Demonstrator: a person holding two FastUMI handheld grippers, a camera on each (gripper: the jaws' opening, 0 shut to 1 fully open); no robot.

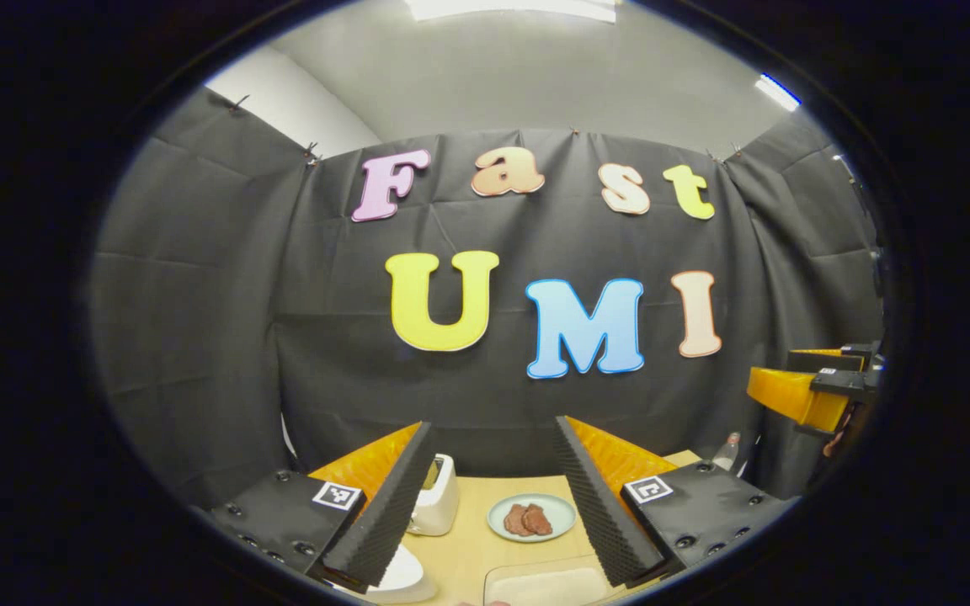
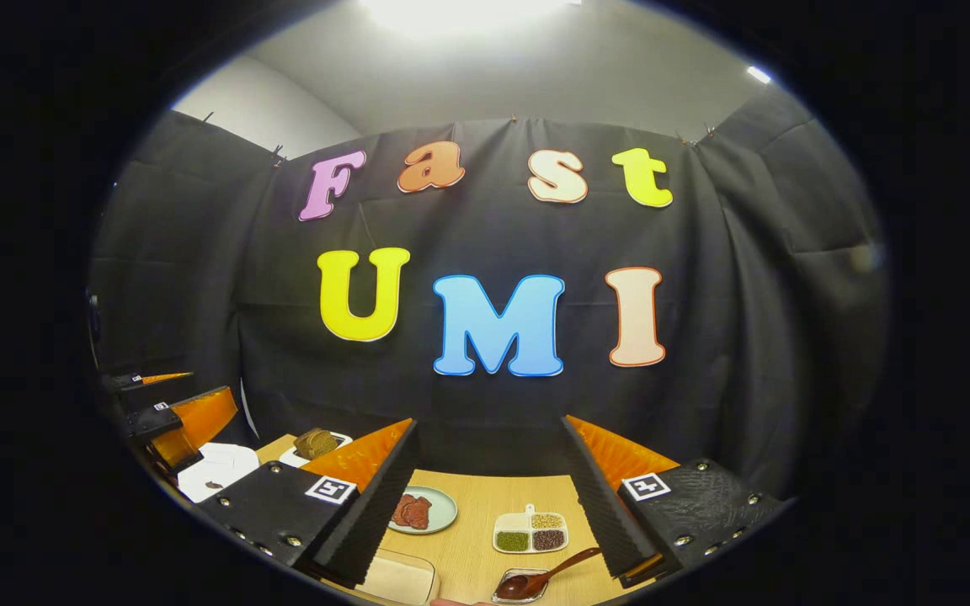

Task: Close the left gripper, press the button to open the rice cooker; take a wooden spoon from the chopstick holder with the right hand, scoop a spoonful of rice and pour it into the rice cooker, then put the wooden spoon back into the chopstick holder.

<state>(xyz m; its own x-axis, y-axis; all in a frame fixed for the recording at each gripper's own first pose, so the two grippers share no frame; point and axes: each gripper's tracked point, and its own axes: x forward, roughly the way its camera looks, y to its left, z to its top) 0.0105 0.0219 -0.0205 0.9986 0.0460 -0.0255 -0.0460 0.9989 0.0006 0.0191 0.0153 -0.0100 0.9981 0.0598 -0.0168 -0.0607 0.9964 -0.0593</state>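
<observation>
Left gripper view is showing the left tongs (image 1: 485,505) hanging spread over the counter (image 1: 468,539), with a white rice cooker (image 1: 401,576) peeking out low beside the left finger. Right gripper view is showing the right tongs (image 2: 489,505) spread too, gripping nothing, while a dark, glossy wooden spoon (image 2: 546,577) is lying near the right finger, bowl resting in a small dish (image 2: 519,594), handle slanting up toward the right.

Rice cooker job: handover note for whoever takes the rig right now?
Left tongs: open, holding nothing, raised over the table.
Right tongs: open, holding nothing.
A white appliance stands by the left tongs; can't confirm it's the rice cooker.
Wooden spoon rests in a small dish near the right tongs.
Tray of rice at the near edge.
Done: nothing visible. Left: every step.
</observation>
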